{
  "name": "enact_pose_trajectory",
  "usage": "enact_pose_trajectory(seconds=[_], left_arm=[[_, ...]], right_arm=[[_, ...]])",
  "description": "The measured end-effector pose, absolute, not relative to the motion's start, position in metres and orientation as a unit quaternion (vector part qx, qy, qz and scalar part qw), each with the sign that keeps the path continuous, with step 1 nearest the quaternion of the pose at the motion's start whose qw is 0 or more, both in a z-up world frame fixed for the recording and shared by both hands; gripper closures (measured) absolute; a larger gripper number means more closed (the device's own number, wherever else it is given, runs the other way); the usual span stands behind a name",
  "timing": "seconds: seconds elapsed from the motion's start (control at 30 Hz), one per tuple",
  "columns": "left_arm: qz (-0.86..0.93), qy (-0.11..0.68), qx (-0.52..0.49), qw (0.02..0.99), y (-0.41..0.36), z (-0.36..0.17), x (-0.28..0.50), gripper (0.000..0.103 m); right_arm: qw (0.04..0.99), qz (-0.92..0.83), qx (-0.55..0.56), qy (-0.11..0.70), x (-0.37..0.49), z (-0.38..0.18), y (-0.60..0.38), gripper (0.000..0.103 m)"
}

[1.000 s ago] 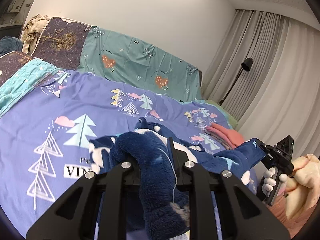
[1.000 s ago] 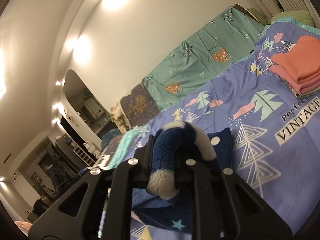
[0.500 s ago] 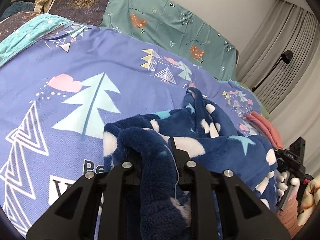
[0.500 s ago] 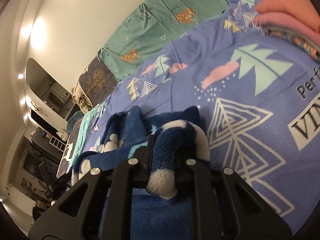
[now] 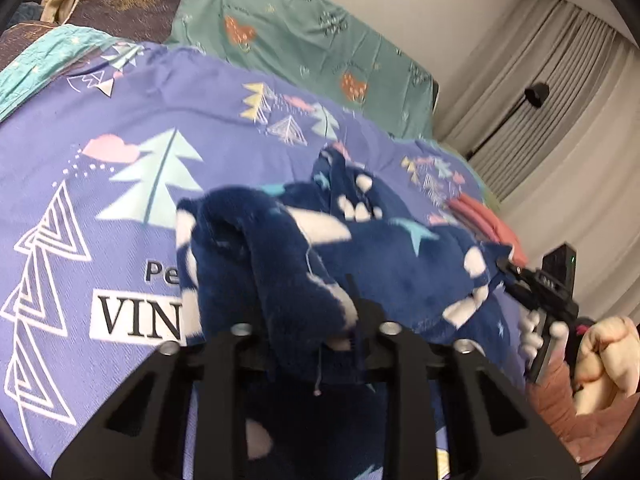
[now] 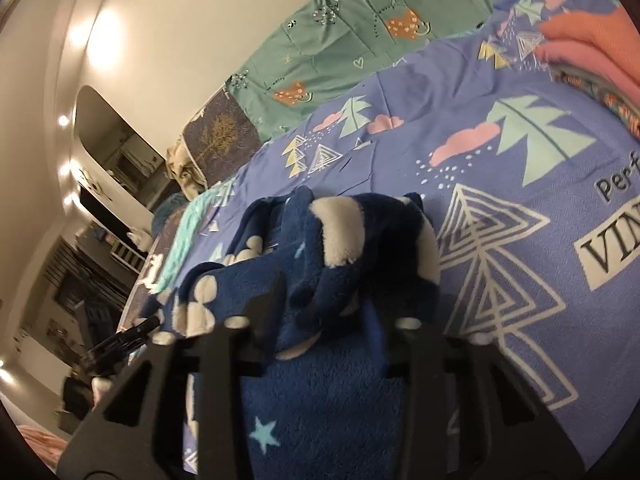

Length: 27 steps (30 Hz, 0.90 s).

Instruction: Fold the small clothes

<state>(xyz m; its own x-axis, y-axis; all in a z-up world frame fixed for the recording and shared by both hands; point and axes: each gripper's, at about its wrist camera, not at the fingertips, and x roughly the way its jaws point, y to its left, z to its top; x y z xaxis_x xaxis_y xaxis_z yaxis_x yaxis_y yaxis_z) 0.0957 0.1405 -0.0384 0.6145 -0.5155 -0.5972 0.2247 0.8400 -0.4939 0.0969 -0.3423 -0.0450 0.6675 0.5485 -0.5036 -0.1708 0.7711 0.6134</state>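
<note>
A navy fleece garment (image 5: pixel 380 248) with white patches and pale blue stars lies bunched on the purple bedspread (image 5: pixel 120 120). My left gripper (image 5: pixel 308 320) is shut on one thick fold of it, low over the bed. In the right wrist view the same fleece garment (image 6: pixel 320 400) fills the front, and my right gripper (image 6: pixel 332 300) grips another fold between its jaws, which are opening slightly. The right gripper (image 5: pixel 536 288) also shows at the fleece's far right edge, held by a gloved hand (image 5: pixel 532 336). The left gripper (image 6: pixel 120 340) appears dimly at the left.
A folded stack of pink and orange clothes (image 5: pixel 484 216) sits on the bedspread (image 6: pixel 520 220) at its right end, also seen as the stack (image 6: pixel 592 40). A teal sheet (image 5: pixel 300 40) covers the backrest behind. Curtains and a black lamp (image 5: pixel 536 94) stand at the right.
Both grippers have come down toward the bedspread with the fleece. It hung in the air between them and now rests bunched on the bed.
</note>
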Motion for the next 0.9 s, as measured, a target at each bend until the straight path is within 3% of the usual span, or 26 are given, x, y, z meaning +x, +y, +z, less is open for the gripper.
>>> enact_pose_trajectory(seconds=[0.07, 0.2, 0.27, 0.37, 0.43, 0.5, 0.67, 0.8, 0.87, 0.9], left_arm=[[-0.217, 0.375, -0.207, 0.877, 0.142, -0.034, 0.103, 0.090], [-0.211, 0.321, -0.254, 0.888, 0.155, -0.010, 0.133, 0.091], [-0.186, 0.304, -0.241, 0.903, 0.156, -0.004, 0.158, 0.088], [-0.137, 0.349, -0.217, 0.902, 0.152, -0.015, 0.189, 0.081], [-0.143, 0.335, -0.201, 0.909, 0.151, -0.016, 0.182, 0.059], [-0.123, 0.309, -0.160, 0.929, 0.153, -0.015, 0.169, 0.042], [-0.115, 0.351, -0.160, 0.915, 0.174, -0.030, 0.181, 0.037], [-0.129, 0.401, -0.174, 0.890, 0.180, -0.054, 0.211, 0.037], [-0.148, 0.416, -0.191, 0.877, 0.178, -0.063, 0.224, 0.043], [-0.165, 0.414, -0.203, 0.872, 0.174, -0.064, 0.229, 0.076]], right_arm=[[0.870, 0.198, 0.284, 0.351, 0.107, -0.046, -0.344, 0.090], [0.860, 0.202, 0.336, 0.328, 0.131, -0.038, -0.352, 0.092], [0.859, 0.185, 0.352, 0.323, 0.150, -0.034, -0.356, 0.086], [0.860, 0.159, 0.334, 0.350, 0.169, -0.037, -0.354, 0.079], [0.862, 0.171, 0.321, 0.352, 0.165, -0.039, -0.354, 0.057], [0.877, 0.174, 0.287, 0.344, 0.157, -0.038, -0.359, 0.047], [0.875, 0.164, 0.283, 0.356, 0.166, -0.047, -0.383, 0.041], [0.858, 0.178, 0.272, 0.398, 0.196, -0.063, -0.380, 0.038], [0.851, 0.187, 0.259, 0.418, 0.208, -0.070, -0.372, 0.038], [0.848, 0.192, 0.258, 0.421, 0.212, -0.073, -0.369, 0.051]])
